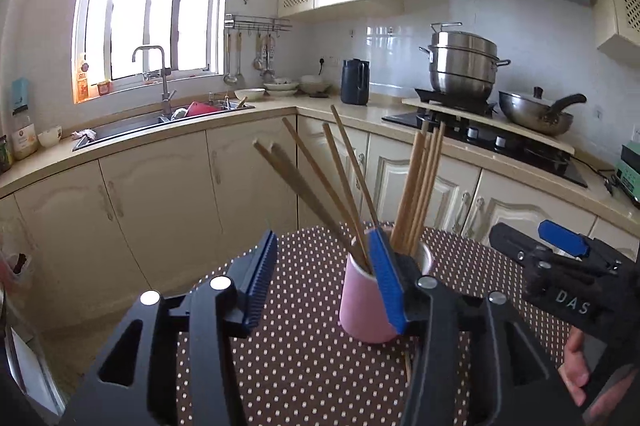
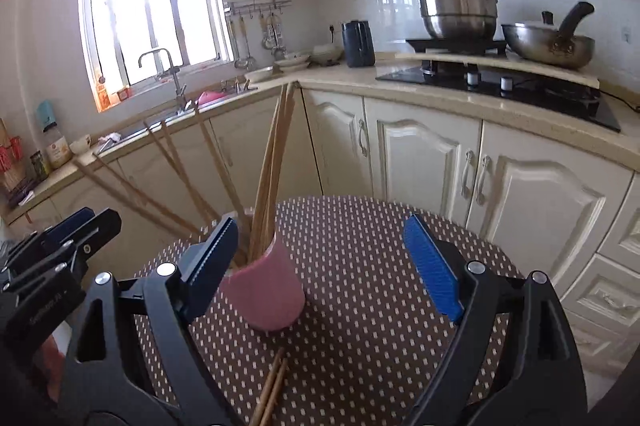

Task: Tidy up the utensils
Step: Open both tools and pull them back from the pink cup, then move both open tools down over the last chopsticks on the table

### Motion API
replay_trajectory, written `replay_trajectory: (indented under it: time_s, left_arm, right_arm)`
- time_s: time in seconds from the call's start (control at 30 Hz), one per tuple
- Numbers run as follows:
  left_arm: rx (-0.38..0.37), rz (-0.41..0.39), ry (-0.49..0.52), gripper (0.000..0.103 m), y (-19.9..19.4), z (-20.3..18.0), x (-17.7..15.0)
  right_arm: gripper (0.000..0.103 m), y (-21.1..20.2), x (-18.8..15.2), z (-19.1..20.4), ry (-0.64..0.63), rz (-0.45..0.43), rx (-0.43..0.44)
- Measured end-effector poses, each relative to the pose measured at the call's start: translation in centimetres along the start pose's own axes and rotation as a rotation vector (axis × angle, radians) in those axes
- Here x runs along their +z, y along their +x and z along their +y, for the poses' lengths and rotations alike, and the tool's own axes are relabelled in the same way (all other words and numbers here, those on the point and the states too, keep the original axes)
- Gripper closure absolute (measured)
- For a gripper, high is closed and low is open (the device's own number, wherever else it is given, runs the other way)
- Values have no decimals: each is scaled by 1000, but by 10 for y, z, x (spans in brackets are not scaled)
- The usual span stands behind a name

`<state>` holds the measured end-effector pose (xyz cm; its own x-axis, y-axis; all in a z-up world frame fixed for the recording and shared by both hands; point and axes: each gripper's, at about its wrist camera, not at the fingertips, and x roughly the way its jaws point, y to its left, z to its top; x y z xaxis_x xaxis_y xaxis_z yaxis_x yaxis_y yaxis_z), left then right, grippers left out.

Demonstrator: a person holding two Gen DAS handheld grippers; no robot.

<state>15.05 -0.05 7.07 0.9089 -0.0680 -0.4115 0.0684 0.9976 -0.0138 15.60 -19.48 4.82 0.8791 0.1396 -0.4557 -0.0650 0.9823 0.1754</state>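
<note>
Kitchen w/ a polka-dot table (image 2: 360,286); pink cup (image 2: 266,290) holds upright chopsticks (image 2: 272,166), a loose pair (image 2: 272,390) lies in front. Left gripper (image 1: 324,282) & right gripper (image 2: 324,266): jaws apart, empty. Sticks look light, stiff, slippery; pinch mid-shaft.

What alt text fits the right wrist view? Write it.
A ribbed pink cup holding wooden chopsticks stands on a brown polka-dot tablecloth, framed by the open right claw. Two loose chopsticks lie in front; kitchen counters sit behind.
</note>
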Motion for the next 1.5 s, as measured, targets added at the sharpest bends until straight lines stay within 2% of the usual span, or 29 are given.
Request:
replay_trajectory:
  time_s: [0.07, 0.1, 0.23, 0.37, 0.63, 0.87, 0.97, 1.27, 1.3, 1.37, 1.4, 1.43, 1.5]
  left_arm:
    - [-14, 9, 11, 43, -4, 0, -7]
    - [-21, 13, 16, 43, -7, 0, -12]
    - [-51, 55, 34, 42, -11, 0, -29]
    - [-73, 128, 67, 42, -9, -4, -57]
    - [-123, 290, 25, 42, 0, 0, -108]
    - [-127, 345, 46, 40, -3, 7, -134]
    - [-128, 350, 26, 40, -2, 10, -134]
    - [-113, 387, 0, 40, -1, 23, -141]
    - [-111, 389, -2, 40, -2, 24, -142]
    - [-113, 392, -8, 40, -2, 26, -144]
    - [-111, 399, -10, 40, -2, 27, -145]
    - [-108, 406, -11, 40, -2, 27, -146]
    - [-109, 418, -12, 40, -1, 26, -147]
  right_arm:
    - [19, -2, -11, -1, 0, 41, -5]
    - [19, -3, -17, -1, -2, 62, -9]
    - [12, -7, -43, -2, 2, 115, -16]
    - [12, -1, -69, -2, 4, 209, -19]
    - [12, 20, -124, 8, 1, 396, -39]
    - [12, 28, -136, 22, -32, 425, -88]
    - [11, 30, -138, 31, -64, 424, -119]
    - [9, 36, -139, 40, -53, 439, -179]
    - [12, 35, -141, 43, -85, 433, -200]
    - [34, 28, -142, 49, -113, 410, -150]
    - [67, 24, -142, 52, -129, 398, -132]
    - [87, 20, -144, 53, -134, 394, -121]
    - [94, 16, -144, 47, -94, 393, -74]
